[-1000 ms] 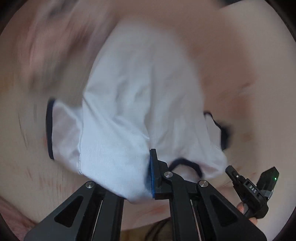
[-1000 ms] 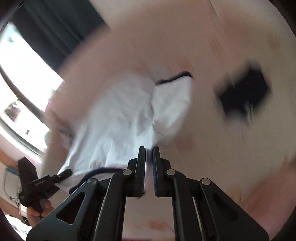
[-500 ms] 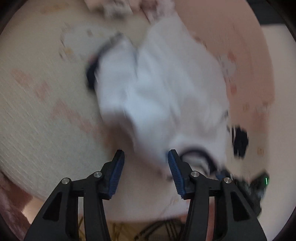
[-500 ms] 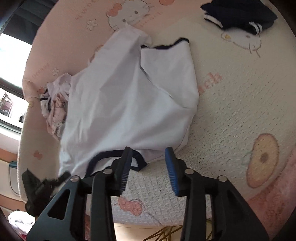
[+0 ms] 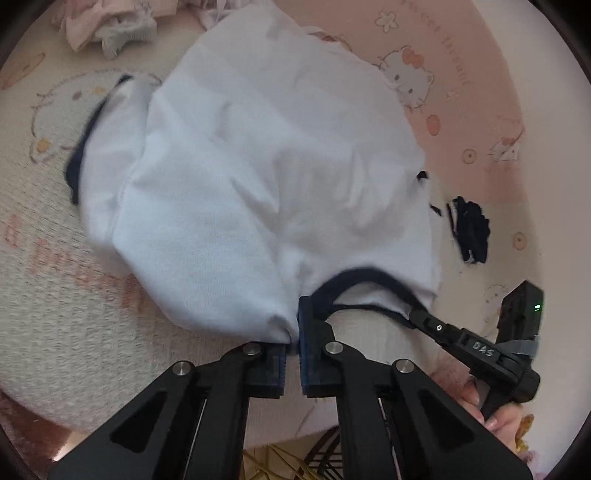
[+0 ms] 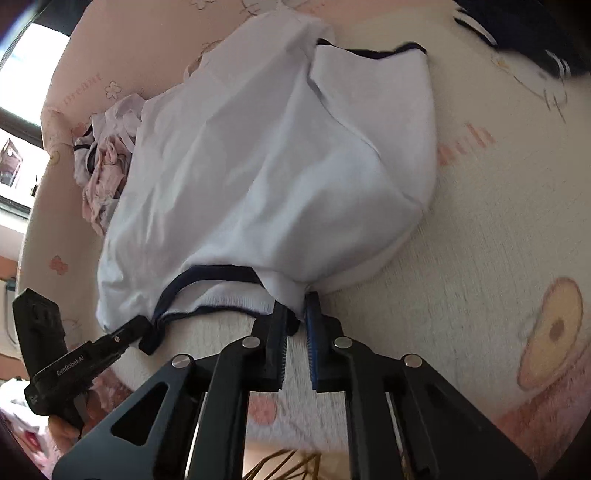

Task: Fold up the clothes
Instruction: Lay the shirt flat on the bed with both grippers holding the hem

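Note:
A white T-shirt [image 5: 277, 166] with navy trim lies spread on the bed, its navy collar [image 5: 362, 275] nearest me. My left gripper [image 5: 293, 332] is closing, its jaws pinching the shirt's shoulder edge left of the collar. The right gripper [image 5: 417, 317] shows at the collar's far side. In the right wrist view the same T-shirt [image 6: 277, 166] lies ahead. My right gripper [image 6: 297, 314] is closing on a fold of fabric right of the collar [image 6: 214, 273]. The left gripper [image 6: 142, 326] bites the collar's left end.
A crumpled pile of pink and white clothes [image 5: 110, 26] [image 6: 107, 162] lies beyond the shirt. A dark navy garment [image 5: 471, 232] [image 6: 517, 33] lies off to the side. The bed sheet [image 5: 55, 295] has cartoon prints, and its front edge runs just below the grippers.
Half a second ago both grippers stood open just short of the shirt's collar end. Now both have come down and closed on the fabric either side of the collar.

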### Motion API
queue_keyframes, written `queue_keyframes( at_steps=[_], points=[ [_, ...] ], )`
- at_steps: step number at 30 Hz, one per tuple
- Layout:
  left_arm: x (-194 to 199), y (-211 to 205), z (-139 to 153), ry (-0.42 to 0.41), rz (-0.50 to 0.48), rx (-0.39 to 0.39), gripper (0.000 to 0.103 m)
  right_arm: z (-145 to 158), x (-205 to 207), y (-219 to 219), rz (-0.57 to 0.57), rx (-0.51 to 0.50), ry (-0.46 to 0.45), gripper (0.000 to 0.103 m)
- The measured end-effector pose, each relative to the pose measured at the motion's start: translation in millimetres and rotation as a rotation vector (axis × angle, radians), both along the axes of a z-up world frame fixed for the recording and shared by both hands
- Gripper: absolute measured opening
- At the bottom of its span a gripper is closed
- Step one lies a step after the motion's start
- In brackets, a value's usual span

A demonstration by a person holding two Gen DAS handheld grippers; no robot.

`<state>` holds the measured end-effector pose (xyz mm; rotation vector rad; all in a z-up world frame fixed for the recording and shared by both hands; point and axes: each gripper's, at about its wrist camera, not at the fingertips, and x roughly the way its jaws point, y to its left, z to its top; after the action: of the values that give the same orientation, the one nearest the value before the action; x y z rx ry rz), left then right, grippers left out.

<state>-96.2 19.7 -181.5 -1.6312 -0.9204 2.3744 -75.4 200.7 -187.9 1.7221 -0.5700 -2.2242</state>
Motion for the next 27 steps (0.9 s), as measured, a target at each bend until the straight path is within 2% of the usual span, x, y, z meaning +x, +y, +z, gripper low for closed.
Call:
queue_keyframes(
  at_steps=[4,8,9,10,12,13,14,17,19,21,22,24,25,26,27],
  points=[
    [6.1,-9.8,10.8,0.009,-0.034,-0.013,0.005,11.4,9.6,7.6,0.026,0.023,-0.025,0.008],
    [24.5,-13.0,3.4,-0.044,-0.071,-0.089,0.005,17.9,25.5,-5.1,0.126,0.014,-0.056,0.008],
    [23.7,-12.4,-2.4,-0.063,-0.069,-0.095,0.006,14.4,30.6,-8.3,0.155,0.014,-0.079,0.011],
    [24.3,-13.7,-11.1,-0.095,-0.057,-0.071,0.008,10.9,35.7,-11.5,0.184,0.013,-0.103,0.011],
    [27.0,-18.2,-26.6,-0.147,-0.020,0.001,0.011,2.6,42.1,-14.0,0.214,0.015,-0.144,0.026],
    [28.4,-21.5,-28.2,-0.144,0.002,0.029,0.013,3.6,42.9,-12.3,0.209,0.012,-0.137,0.026],
    [29.3,-24.0,-28.5,-0.137,0.016,0.043,0.014,8.4,43.3,-9.7,0.202,0.004,-0.111,0.027],
    [27.0,-27.9,-28.7,-0.113,0.038,0.055,0.014,45.4,41.8,3.8,0.131,-0.034,0.090,0.027],
    [24.7,-28.0,-29.2,-0.103,0.046,0.055,0.014,60.8,35.3,6.2,0.069,-0.019,0.213,0.028],
    [24.2,-26.2,-27.9,-0.103,0.043,0.026,0.014,51.8,22.5,-3.6,0.084,0.068,0.217,0.031],
    [24.1,-26.6,-26.4,-0.111,0.040,0.010,0.014,43.7,17.8,-6.8,0.098,0.114,0.195,0.031],
    [23.4,-26.8,-23.3,-0.130,0.036,-0.017,0.014,13.6,16.7,-6.6,0.148,0.210,0.055,0.029],
    [25.1,-26.9,-23.0,-0.143,0.025,-0.024,0.015,5.1,20.1,-6.0,0.160,0.237,0.022,0.028],
    [24.1,-21.8,-23.9,-0.158,0.010,-0.031,0.016,5.5,26.5,-4.3,0.172,0.250,0.034,0.027],
    [27.1,-21.5,-22.0,-0.167,0.001,-0.034,0.022,7.1,31.0,-3.8,0.192,0.281,0.022,0.027]
  ],
)
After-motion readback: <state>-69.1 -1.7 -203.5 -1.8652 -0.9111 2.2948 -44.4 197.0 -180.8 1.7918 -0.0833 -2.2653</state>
